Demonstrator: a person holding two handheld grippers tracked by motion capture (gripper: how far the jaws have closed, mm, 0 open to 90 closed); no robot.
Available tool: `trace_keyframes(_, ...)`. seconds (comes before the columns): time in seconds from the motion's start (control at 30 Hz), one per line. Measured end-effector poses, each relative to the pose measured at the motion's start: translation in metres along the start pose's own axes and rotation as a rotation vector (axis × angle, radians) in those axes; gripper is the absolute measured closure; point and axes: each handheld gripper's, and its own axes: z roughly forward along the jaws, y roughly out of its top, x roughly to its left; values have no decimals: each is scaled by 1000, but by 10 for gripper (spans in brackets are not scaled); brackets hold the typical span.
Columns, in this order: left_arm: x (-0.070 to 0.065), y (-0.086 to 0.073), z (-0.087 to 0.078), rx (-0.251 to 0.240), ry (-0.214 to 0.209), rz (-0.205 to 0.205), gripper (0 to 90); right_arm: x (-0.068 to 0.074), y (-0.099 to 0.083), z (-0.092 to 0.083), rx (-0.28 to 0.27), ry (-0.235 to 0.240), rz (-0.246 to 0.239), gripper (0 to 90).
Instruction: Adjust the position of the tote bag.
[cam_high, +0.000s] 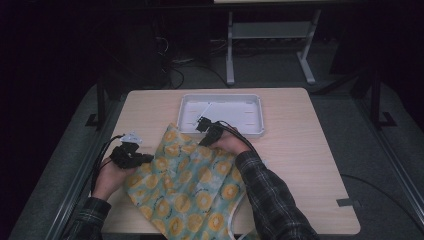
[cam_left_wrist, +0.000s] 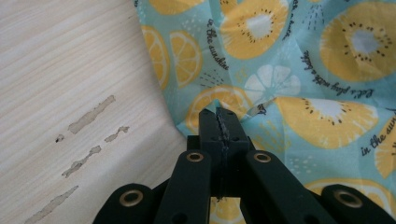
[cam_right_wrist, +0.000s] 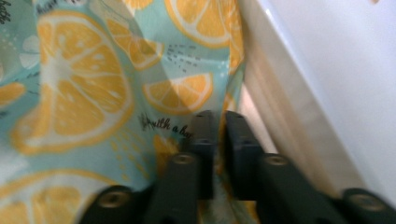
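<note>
A teal cloth (cam_high: 190, 185) printed with yellow citrus slices lies spread over the front half of the wooden table (cam_high: 300, 150). My left gripper (cam_high: 149, 159) is at the cloth's left edge. In the left gripper view its jaws (cam_left_wrist: 219, 114) are shut on that edge of the cloth (cam_left_wrist: 303, 70). My right gripper (cam_high: 204, 142) is at the cloth's far edge, just in front of the white tray (cam_high: 260, 115). In the right gripper view the jaws (cam_right_wrist: 217, 116) are pressed together on the cloth's border (cam_right_wrist: 84, 93), with the tray wall (cam_right_wrist: 327, 93) close on the right.
The tray stands at the back middle of the table with a small white item inside. Bare wood (cam_left_wrist: 70, 70) with scuff marks lies left of the cloth. Cables trail from both grippers. Table legs and dark floor lie beyond the far edge.
</note>
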Motion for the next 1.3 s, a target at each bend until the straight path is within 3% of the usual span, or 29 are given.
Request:
trace_keyframes(0.17,0,-1,-1,-6,-6,-10,898,4,3,-2,1,-16,-30,897)
trace_keyframes(0.43,5,-4,-12,-37,7,-24,898,4,-3,-29,-82,-31,-44,900)
trace_keyframes(0.67,11,5,-17,-88,34,-28,898,-2,-19,-55,-124,-64,-23,900)
trace_keyframes(0.7,11,9,-16,-98,34,-20,899,-5,-27,-61,-132,-64,-1,900)
trace_keyframes(0.83,9,10,-13,-89,34,-18,899,-12,-35,-64,-157,-61,34,895)
trace_keyframes(0.87,9,9,-14,-90,33,-20,899,-14,-32,-63,-195,-44,59,785)
trace_keyframes(0.9,9,9,-14,-90,33,-20,899,-14,-32,-63,-195,-44,59,785)
trace_keyframes(0.93,9,9,-16,-92,31,-18,898,-12,-23,-59,-203,-25,51,711)
trace_keyframes(1.07,7,9,-16,-90,26,-11,898,-6,-6,-51,-215,-17,30,665)
trace_keyframes(1.1,6,9,-16,-90,21,-8,898,-4,9,-45,-225,-6,21,633)
trace_keyframes(1.17,6,9,-16,-92,18,-9,898,-4,15,-42,-231,0,17,616)
trace_keyframes(1.2,7,9,-16,-94,16,-8,898,-5,26,-34,-233,20,19,580)
trace_keyframes(1.3,9,9,-17,-92,17,0,898,-5,36,-27,-224,27,12,545)
